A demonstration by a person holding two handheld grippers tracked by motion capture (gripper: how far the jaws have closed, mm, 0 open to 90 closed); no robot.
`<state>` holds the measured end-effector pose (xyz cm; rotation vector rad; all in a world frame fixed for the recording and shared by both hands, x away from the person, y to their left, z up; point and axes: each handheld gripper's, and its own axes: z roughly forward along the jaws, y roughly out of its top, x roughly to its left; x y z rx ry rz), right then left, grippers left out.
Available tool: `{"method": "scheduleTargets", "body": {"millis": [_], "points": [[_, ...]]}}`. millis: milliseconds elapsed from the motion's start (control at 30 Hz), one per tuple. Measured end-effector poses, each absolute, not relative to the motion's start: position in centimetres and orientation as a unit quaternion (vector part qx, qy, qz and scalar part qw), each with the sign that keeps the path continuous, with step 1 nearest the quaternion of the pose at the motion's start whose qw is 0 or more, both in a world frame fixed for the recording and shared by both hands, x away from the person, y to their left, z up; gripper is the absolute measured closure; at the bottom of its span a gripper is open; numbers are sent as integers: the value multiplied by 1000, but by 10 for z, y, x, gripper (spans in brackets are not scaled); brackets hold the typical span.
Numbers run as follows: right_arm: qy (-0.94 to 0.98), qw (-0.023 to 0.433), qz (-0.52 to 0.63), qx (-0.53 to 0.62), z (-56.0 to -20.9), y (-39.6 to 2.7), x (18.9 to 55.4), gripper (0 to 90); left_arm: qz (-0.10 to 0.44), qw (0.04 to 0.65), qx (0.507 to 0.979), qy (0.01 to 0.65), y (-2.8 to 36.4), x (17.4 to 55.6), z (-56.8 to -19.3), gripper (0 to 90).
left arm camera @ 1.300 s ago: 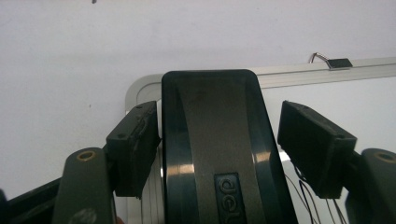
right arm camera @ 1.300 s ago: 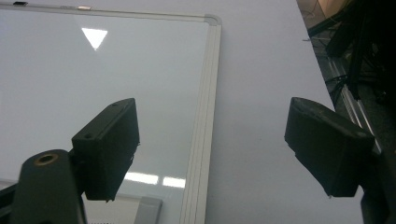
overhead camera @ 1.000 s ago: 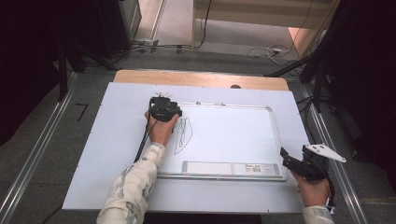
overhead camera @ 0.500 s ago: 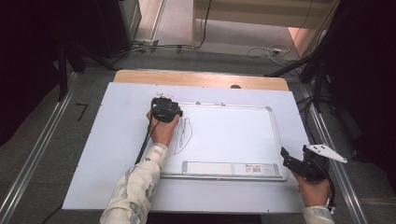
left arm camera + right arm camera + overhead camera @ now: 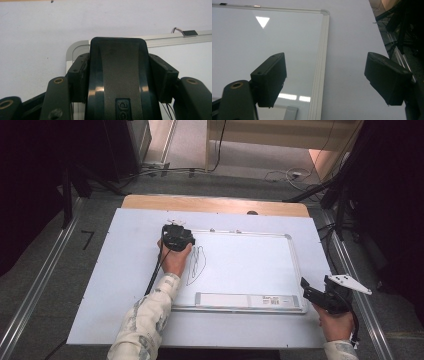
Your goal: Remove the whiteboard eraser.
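Grey floor (image 5: 55,270) is running along both sides of the table, beyond each pair of tongs. A metal rail (image 5: 35,295) is lying outboard of the left tongs, another rail (image 5: 357,285) passing by the right tongs. Cables (image 5: 165,170) are trailing across the floor far ahead of the tongs. Dark stands (image 5: 340,195) are leaning ahead at right. Pale wooden furniture (image 5: 280,132) is catching warm light at the far end.

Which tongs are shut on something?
The left tongs, at the whiteboard's top-left corner, clamp a black eraser. The right tongs stand open, empty.
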<state>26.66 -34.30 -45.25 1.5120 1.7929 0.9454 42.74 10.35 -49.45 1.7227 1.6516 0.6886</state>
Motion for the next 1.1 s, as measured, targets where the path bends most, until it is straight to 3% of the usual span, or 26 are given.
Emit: {"method": "scheduleTargets", "body": {"millis": [300, 600, 1100], "points": [[675, 301, 356, 572, -452, -343, 267, 165, 251, 329, 655, 632, 107, 421, -489, 413], [676, 302, 355, 571, -452, -341, 266, 165, 259, 362, 645, 621, 109, 407, -443, 411], [677, 305, 355, 568, -451, -341, 266, 165, 246, 376, 651, 611, 111, 382, -439, 410]]}}
